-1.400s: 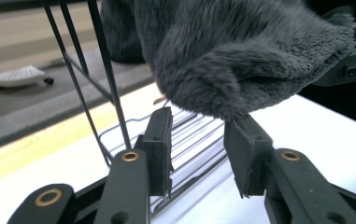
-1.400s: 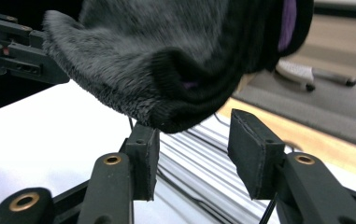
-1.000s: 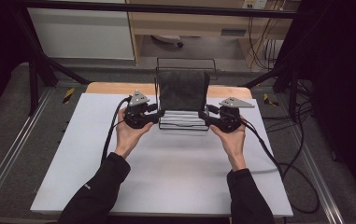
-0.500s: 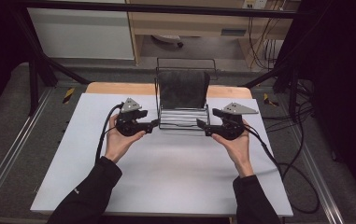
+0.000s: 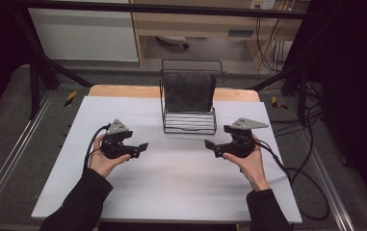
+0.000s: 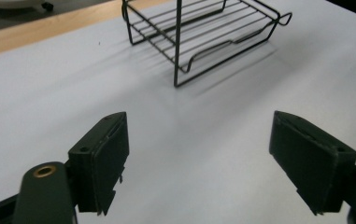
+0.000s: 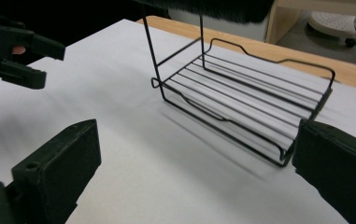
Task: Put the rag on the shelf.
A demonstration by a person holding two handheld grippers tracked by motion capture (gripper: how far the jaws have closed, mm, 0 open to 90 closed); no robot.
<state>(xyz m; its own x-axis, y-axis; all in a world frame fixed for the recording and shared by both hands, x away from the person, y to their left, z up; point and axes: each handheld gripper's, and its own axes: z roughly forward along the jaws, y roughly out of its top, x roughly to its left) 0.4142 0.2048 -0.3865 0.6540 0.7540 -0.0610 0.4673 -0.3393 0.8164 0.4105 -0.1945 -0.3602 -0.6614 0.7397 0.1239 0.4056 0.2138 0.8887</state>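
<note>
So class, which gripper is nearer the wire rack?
Right, though narrowly. The right gripper sits just off the front right corner of the wire rack; the left gripper lies farther off its front left. Both are open and empty.

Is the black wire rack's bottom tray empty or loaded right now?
Empty. The black wire rack shows bare tray bars with white table visible between them; a dark cloth hangs on its upright frame above.

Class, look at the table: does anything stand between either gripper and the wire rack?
Nothing visible does. The left gripper and right gripper, both open with nothing between their jaws, face the wire rack across bare white tabletop. The dark cloth hangs on the rack's upright frame, behind.
</note>
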